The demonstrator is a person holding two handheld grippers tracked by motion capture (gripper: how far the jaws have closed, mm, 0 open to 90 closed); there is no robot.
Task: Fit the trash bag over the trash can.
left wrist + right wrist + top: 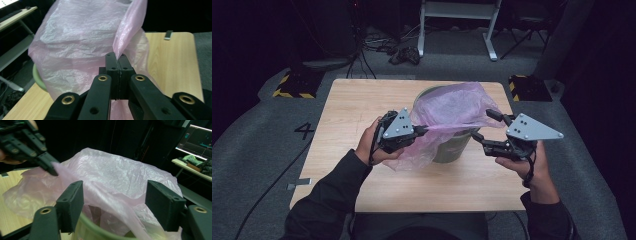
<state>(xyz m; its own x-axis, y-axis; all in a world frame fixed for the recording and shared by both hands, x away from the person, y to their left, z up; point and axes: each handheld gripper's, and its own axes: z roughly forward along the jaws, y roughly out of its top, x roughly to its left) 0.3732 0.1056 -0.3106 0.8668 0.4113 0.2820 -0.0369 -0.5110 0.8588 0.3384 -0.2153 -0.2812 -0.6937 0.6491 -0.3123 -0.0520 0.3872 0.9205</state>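
A thin pink plastic bag (pixel 452 110) is draped over a pale green bin (pixel 452 147) in the middle of the wooden table (pixel 357 100). My left gripper (pixel 424 130) sits at the bin's left side, shut on a stretched edge of the bag. In the left gripper view the jaws (pixel 117 60) meet with the pink film (pixel 82 45) pinched between them. At the bin's right side my right gripper (pixel 486 125) is open. In the right gripper view its jaws (pixel 115 207) stand wide apart over the bin's rim (pixel 92 227), with bag film (pixel 117 172) between them, not pressed.
The bin stands toward the table's far right part. Bare wood lies to the left and along the near edge. Beyond the table are grey floor, cables, yellow-black blocks (pixel 292 85) and a white frame's legs (pixel 489 30).
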